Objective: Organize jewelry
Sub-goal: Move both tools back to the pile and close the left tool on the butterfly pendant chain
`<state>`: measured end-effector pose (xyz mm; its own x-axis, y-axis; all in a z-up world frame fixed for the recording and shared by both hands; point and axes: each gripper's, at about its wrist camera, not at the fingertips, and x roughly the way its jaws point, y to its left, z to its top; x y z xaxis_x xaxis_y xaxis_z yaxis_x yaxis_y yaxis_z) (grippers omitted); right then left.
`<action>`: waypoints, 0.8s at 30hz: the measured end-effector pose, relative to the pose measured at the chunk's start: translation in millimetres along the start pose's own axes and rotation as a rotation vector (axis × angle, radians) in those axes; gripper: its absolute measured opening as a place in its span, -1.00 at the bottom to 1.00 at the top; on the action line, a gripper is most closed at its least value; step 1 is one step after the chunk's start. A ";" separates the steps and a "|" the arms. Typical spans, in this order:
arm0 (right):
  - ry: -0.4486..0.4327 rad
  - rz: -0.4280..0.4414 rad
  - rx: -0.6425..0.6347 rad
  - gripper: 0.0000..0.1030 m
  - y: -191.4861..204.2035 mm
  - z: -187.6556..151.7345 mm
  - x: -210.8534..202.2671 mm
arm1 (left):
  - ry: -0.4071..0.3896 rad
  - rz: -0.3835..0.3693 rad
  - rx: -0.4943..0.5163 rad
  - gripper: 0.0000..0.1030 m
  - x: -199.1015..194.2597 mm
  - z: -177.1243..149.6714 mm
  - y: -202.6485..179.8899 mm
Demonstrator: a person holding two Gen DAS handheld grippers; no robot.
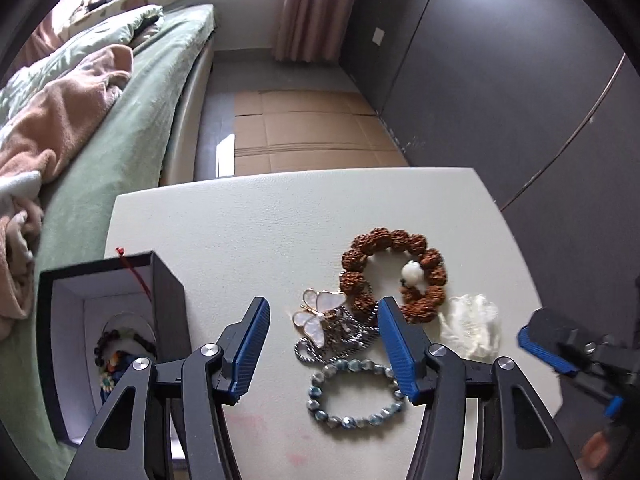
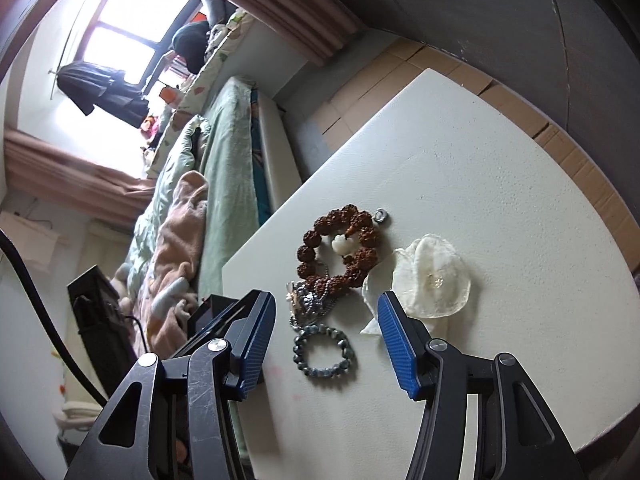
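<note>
Presently both tools, left tool (image 1: 322,344) and right tool (image 2: 326,336), stand open and empty. The blue bead bracelet (image 1: 354,396) lies lower centre on the worktop (image 1: 240,240), box (image 1: 112,344) lower left. Advise pinching its beads alone, clear of the chain (image 1: 340,340) touching above.

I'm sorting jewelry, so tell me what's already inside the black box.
Inside the black box, white-lined, lie a dark beaded bracelet and a multicoloured beaded piece below it. The left tongs' arm hides the box's near end, so anything there is unseen.

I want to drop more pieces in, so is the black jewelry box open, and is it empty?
Open, not empty: the black jewelry box has no lid on, and beaded bracelets lie inside on its white lining.
</note>
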<state>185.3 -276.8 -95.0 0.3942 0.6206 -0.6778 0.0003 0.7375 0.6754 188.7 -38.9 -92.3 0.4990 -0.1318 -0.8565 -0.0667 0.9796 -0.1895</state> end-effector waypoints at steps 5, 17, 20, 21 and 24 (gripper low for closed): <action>-0.003 -0.019 -0.003 0.07 -0.3 7.8 6.1 | 0.039 0.006 -0.013 -0.02 17.6 2.0 3.6; 0.021 -0.008 0.003 0.07 2.7 12.2 18.5 | 0.058 0.031 0.003 -0.10 41.0 7.3 4.9; 0.026 -0.009 0.004 0.07 3.5 12.4 20.4 | 0.076 -0.004 -0.022 -0.48 46.8 6.0 10.6; 0.029 -0.009 0.005 0.07 3.9 12.1 21.9 | 0.064 -0.007 -0.024 -0.58 44.8 4.9 11.6; 0.040 -0.008 -0.005 0.07 8.6 10.2 26.3 | 0.030 0.003 -0.021 -0.87 34.5 5.4 13.7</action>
<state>205.1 -256.8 -104.0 0.3572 0.6246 -0.6945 -0.0016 0.7440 0.6682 209.6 -29.2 -121.9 0.4722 -0.1332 -0.8714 -0.0867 0.9767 -0.1963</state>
